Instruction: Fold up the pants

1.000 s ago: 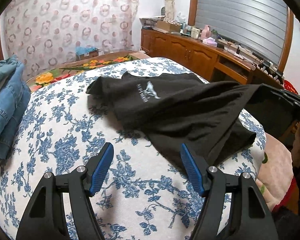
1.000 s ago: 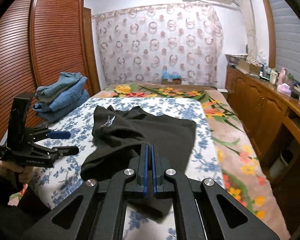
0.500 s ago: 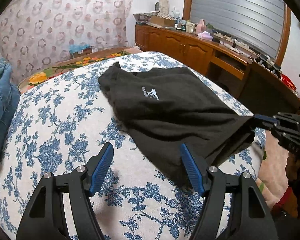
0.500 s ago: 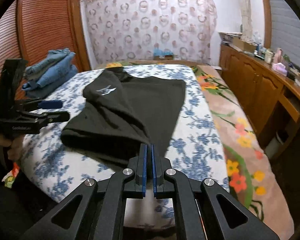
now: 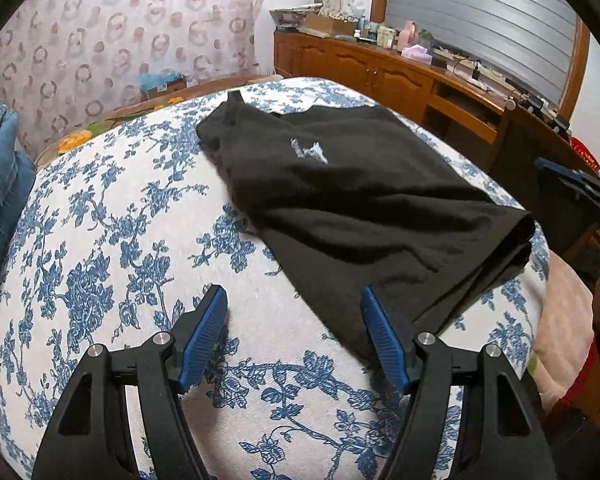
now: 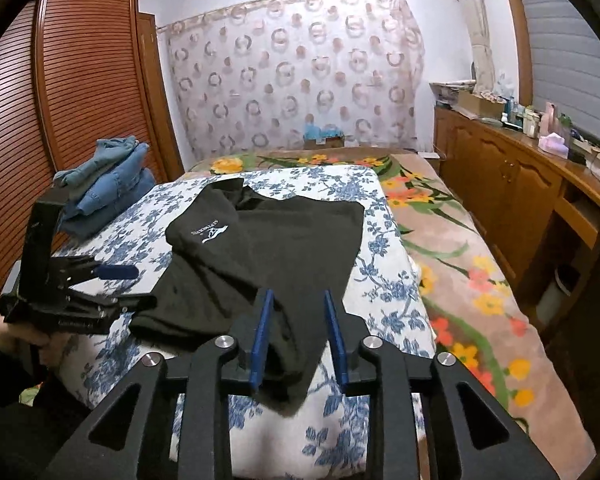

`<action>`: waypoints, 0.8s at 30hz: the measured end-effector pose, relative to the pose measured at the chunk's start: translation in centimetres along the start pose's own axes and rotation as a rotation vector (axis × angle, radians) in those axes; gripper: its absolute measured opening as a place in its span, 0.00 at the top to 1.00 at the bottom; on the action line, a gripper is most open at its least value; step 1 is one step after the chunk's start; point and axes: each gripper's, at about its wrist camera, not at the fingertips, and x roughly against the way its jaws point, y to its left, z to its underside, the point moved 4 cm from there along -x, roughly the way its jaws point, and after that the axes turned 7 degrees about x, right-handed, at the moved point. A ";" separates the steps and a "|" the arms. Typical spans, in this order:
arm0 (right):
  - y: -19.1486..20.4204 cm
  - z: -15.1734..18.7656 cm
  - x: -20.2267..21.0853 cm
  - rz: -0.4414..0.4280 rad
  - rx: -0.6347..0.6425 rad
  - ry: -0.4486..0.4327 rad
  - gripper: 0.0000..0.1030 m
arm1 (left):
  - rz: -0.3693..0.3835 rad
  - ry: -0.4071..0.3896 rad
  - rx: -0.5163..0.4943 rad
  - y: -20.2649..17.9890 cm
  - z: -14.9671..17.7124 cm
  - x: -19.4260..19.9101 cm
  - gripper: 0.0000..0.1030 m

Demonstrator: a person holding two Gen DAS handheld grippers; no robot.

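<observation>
Blue-floral bed (image 6: pixel 384 248) carries black pants (image 6: pixel 276 248) mid-frame. Right gripper (image 6: pixel 298 332) just been parting, pants hem between fingers, unpinched. Left gripper (image 5: pixel 294 332) wide apart, empty, lower centre.

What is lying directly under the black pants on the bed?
The black pants lie on the blue-flowered sheet, which shows all around them; their near corner hangs over the bed's edge. Whether anything else lies beneath the fabric is hidden.
</observation>
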 end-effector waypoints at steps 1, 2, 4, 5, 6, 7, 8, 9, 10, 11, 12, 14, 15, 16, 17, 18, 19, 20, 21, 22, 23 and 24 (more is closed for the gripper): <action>-0.1 0.1 -0.6 -0.007 -0.002 0.015 0.70 | -0.002 0.008 0.000 0.1 0.1 -0.2 0.31; -0.1 0.1 -1.2 -0.012 -0.003 0.029 0.69 | -0.004 0.013 0.000 0.1 0.2 -0.2 0.31; 0.0 0.4 -2.2 -0.012 -0.003 0.046 0.69 | -0.010 0.012 -0.005 0.1 0.2 -0.2 0.31; 0.1 0.4 -2.6 -0.018 -0.004 0.051 0.69 | -0.011 0.012 -0.007 0.0 0.3 -0.2 0.31; 0.2 0.2 -3.0 -0.025 -0.004 0.056 0.69 | -0.010 0.011 -0.006 0.1 0.3 -0.2 0.31; 0.3 0.0 -3.3 -0.029 0.001 0.058 0.69 | -0.011 0.007 -0.003 0.2 0.3 -0.1 0.31; 0.4 -0.2 -3.5 -0.030 0.008 0.057 0.69 | -0.011 0.002 0.001 0.3 0.2 0.0 0.31; 0.6 -0.5 -3.8 -0.032 0.011 0.055 0.69 | -0.009 -0.007 0.007 0.5 0.2 0.1 0.31; 0.7 -0.9 -4.1 -0.037 0.015 0.051 0.68 | -0.009 -0.015 0.013 0.7 0.1 0.3 0.31; 0.8 -1.3 -4.4 -0.042 0.020 0.048 0.68 | -0.010 -0.020 0.017 0.9 0.1 0.5 0.31; 1.1 -1.6 -4.6 -0.045 0.025 0.046 0.68 | -0.012 -0.027 0.023 1.1 0.0 0.8 0.31; 1.6 -2.4 -5.2 -0.054 0.041 0.039 0.67 | -0.017 -0.043 0.031 1.5 -0.3 1.3 0.31; 2.0 -2.8 -5.5 -0.058 0.049 0.036 0.66 | -0.021 -0.053 0.034 1.8 -0.4 1.6 0.31; 2.3 -3.1 -5.8 -0.065 0.058 0.033 0.66 | -0.026 -0.065 0.038 2.1 -0.6 2.0 0.31; 2.7 -3.5 -6.2 -0.074 0.068 0.032 0.65 | -0.030 -0.073 0.042 2.4 -0.8 2.2 0.31; 3.1 -3.7 -6.6 -0.081 0.076 0.033 0.65 | -0.034 -0.082 0.049 2.7 -0.9 2.5 0.31; 3.5 -4.0 -7.1 -0.087 0.085 0.037 0.65 | -0.038 -0.092 0.057 3.1 -1.1 2.8 0.31; 3.9 -4.2 -7.6 -0.095 0.097 0.044 0.65 | -0.043 -0.099 0.064 3.5 -1.3 3.0 0.31; 4.3 -4.4 -8.1 -0.103 0.108 0.053 0.65 | -0.050 -0.105 0.071 3.9 -1.4 3.2 0.31; 4.7 -4.6 -8.6 -0.114 0.123 0.060 0.65 | -0.057 -0.113 0.078 4.3 -1.5 3.5 0.31; 5.2 -4.9 -9.0 -0.124 0.143 0.067 0.65 | -0.063 -0.118 0.084 4.7 -1.6 3.6 0.31; 5.5 -5.1 -9.3 -0.130 0.161 0.071 0.65 | -0.069 -0.123 0.090 5.0 -1.7 3.8 0.31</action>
